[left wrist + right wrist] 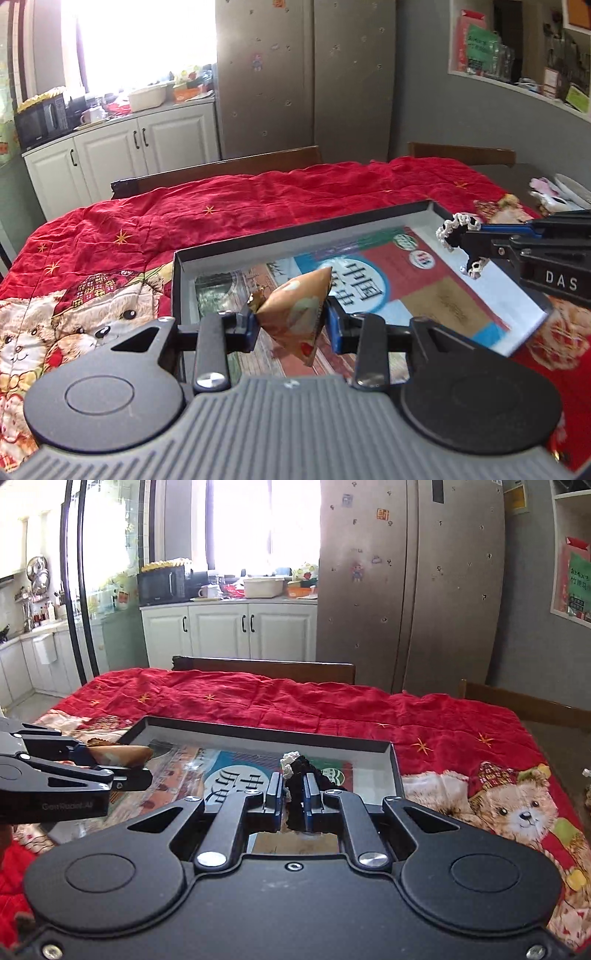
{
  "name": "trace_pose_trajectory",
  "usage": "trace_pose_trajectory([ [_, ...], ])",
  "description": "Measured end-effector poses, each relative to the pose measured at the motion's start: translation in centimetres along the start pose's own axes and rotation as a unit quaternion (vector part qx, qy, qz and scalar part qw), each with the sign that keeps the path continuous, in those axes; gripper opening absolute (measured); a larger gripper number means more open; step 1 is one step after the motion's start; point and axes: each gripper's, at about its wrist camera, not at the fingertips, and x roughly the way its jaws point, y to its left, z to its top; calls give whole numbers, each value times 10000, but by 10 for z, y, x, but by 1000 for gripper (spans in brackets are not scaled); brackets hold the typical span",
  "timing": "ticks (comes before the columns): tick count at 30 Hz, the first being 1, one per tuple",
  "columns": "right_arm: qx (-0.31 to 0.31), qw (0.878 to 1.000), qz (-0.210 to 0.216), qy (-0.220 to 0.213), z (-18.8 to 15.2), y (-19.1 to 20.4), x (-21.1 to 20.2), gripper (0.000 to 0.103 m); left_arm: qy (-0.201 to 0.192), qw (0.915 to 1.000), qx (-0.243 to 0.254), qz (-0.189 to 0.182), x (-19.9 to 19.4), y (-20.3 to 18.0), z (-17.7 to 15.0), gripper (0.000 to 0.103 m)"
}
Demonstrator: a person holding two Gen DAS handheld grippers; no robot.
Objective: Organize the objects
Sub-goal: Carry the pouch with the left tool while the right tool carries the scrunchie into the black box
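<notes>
**Both items held over the box, ready to set down**

Kitchen-dining room: fridge and white cabinets behind, a worktop draped in a red teddy-bear quilt (461,738). On the quilt sits a shallow black box (177,280), with a printed book or booklet (436,291) with Chinese characters lying flat inside.

My left hand-held gripper (291,325) is closed to a medium gap on a brown patterned pyramid pouch (297,310), fingers pinching its two sides; the pouch hangs above the near-left part of the box. My right hand-held gripper (293,797) is almost fully closed on a black lace-trimmed fabric piece (295,782), white edging poking out past the fingertips; it hangs over the right part of the box.

Step in hand, as I judge it: place both items in the box.

Notes for doing it well:
- Lower each until it touches the booklet before letting go; the pouch may roll if dropped.
- Keep the two well apart, pouch left, lace right.
- Open slowly on the right side; lace may snag on a pad.
- Avoid nudging the box wall.
</notes>
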Motion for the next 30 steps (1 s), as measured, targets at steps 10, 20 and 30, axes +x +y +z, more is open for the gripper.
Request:
trace_pose_trajectory([
  [10, 12, 9997, -6, 234, 1, 7, 55, 11, 181, 9995, -117, 218, 43, 6, 8, 43],
  [20, 36, 9988, 121, 467, -2, 11, 81, 11, 338, 9990, -124, 264, 61, 5, 7, 44],
  [30, -85, 9974, 282, 654, -4, 21, 90, 11, 412, 9988, -79, 265, 65, 4, 7, 49],
])
